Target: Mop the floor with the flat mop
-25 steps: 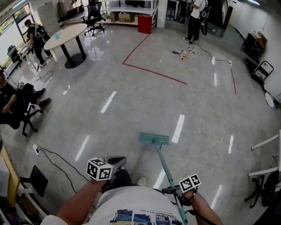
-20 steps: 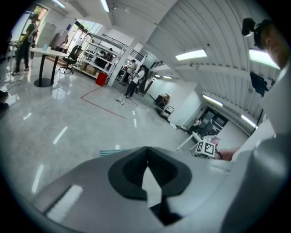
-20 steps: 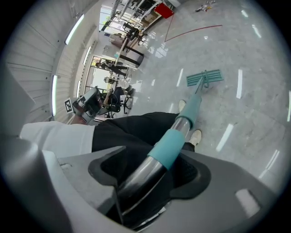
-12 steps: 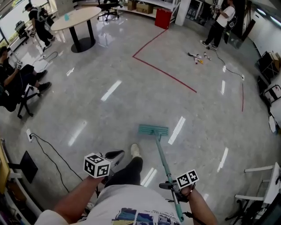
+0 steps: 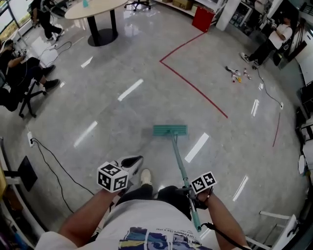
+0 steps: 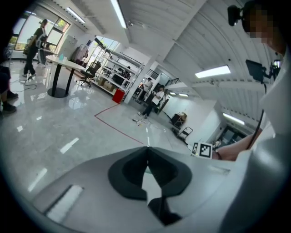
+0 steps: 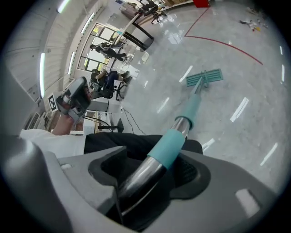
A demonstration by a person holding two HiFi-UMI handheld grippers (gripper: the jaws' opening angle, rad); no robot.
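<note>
The flat mop has a teal head (image 5: 169, 130) lying flat on the grey floor ahead of my feet. Its thin handle (image 5: 179, 158) slants back to my right gripper (image 5: 189, 191), which is shut on it low at the right. In the right gripper view the metal and teal handle (image 7: 188, 111) runs out from between the jaws of that gripper (image 7: 150, 170) to the mop head (image 7: 204, 77). My left gripper (image 5: 131, 162) hangs off to the left of the handle, apart from it. In its own view the left gripper (image 6: 146, 157) is shut with nothing in it.
A red tape line (image 5: 193, 85) crosses the floor beyond the mop. A round table (image 5: 98, 7) stands far left, a seated person (image 5: 17, 78) at the left edge, a black cable (image 5: 54, 171) near left. Small objects (image 5: 237, 73) and another person (image 5: 271, 44) are far right.
The mop head has slid forward over the floor towards the red line as I stepped forward. The right gripper stays shut on the handle; the left gripper stays shut and empty.
</note>
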